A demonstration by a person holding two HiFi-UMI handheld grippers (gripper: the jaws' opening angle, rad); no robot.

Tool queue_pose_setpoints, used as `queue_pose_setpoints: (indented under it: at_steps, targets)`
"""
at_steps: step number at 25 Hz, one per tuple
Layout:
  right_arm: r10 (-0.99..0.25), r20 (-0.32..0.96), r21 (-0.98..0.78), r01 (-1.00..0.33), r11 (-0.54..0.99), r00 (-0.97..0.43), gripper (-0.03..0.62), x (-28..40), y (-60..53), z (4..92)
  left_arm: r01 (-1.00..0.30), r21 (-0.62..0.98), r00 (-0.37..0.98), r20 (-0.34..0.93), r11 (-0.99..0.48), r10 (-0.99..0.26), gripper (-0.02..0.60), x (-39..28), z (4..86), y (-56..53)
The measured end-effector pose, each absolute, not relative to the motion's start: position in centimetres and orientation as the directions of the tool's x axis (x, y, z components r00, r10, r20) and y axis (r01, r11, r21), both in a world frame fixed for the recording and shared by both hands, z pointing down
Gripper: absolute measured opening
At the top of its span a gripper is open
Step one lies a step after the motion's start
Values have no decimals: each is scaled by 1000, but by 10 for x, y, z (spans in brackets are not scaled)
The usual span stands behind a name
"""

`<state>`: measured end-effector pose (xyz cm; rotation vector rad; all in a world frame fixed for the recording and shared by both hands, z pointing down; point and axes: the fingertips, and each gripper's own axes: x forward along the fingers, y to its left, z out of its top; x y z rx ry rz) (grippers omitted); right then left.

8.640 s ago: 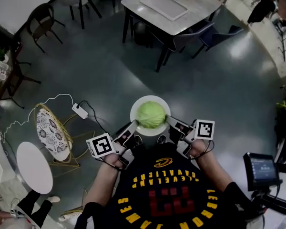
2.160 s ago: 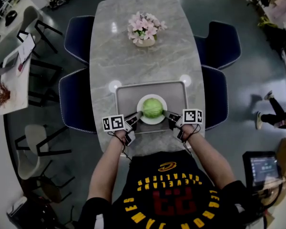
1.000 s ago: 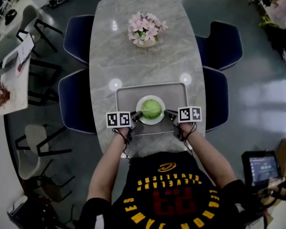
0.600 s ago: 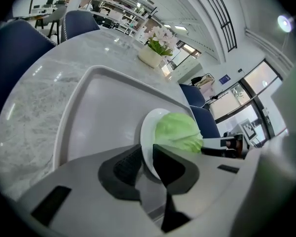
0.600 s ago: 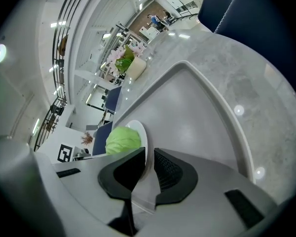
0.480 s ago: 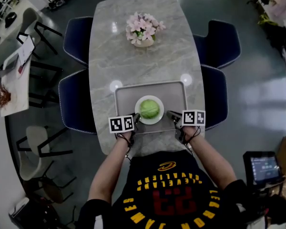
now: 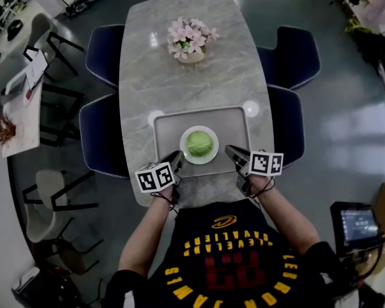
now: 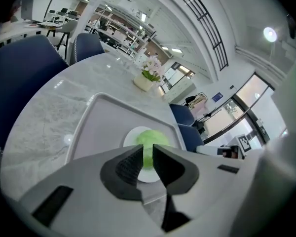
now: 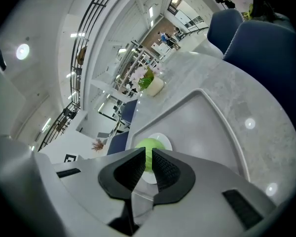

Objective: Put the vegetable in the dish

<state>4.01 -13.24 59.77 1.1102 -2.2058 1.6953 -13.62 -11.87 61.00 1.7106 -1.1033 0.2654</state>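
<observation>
cabbage [image 7: 199, 144]: round, pale green, sitting in the middle of the white dish [image 7: 213, 156], on the grey tray [image 7: 231, 124] at the near end of the table [image 7: 192, 82]
task: looks done, judging by the cabbage resting in the dish
left gripper [image 7: 176, 157]: at 8 o'clock of the dish, just beside its rim; jaws a narrow slit apart, nothing between them
right gripper [image 7: 231, 151]: at 4 o'clock of the dish, near but clear of it; jaws likewise a slit apart, empty
handling: probably firm and fairly heavy, with waxy outer leaves likely slippery and easily bruised; liable to roll
hold: best taken at its widest, 9 and 3 o'clock, or carried by the dish rim instead
flowers [image 7: 189, 37]: at 12 o'clock, well apart
</observation>
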Motion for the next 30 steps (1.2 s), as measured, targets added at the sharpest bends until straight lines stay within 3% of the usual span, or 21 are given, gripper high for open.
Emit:
queue_pose_setpoints:
  at_steps: [6, 8, 10, 16, 30]
  targets:
    - [-449, 457, -770, -595, 232, -768, 41, 25, -119, 555, -678, 712, 660, 480, -183, -578, 58, -99, 548, -104]
    - [-435, 424, -755, -575, 314, -794, 41, 15, -114, 537, -643, 724, 699, 422, -249, -578, 7, -85, 527, -98]
    - [-430, 389, -743, -553, 378, -815, 13, 9, -107, 520, -610, 736, 726, 372, -293, -579, 0, -74, 509, -91]
    - [-437, 283, -681, -500, 535, -854, 12, 1, -88, 471, -598, 736, 726, 329, -318, -604, 0, -62, 478, -77]
    - [-457, 228, -645, -485, 590, -860, 13, -1, -77, 439, -507, 807, 737, 225, -302, -637, 0, -54, 446, -74]
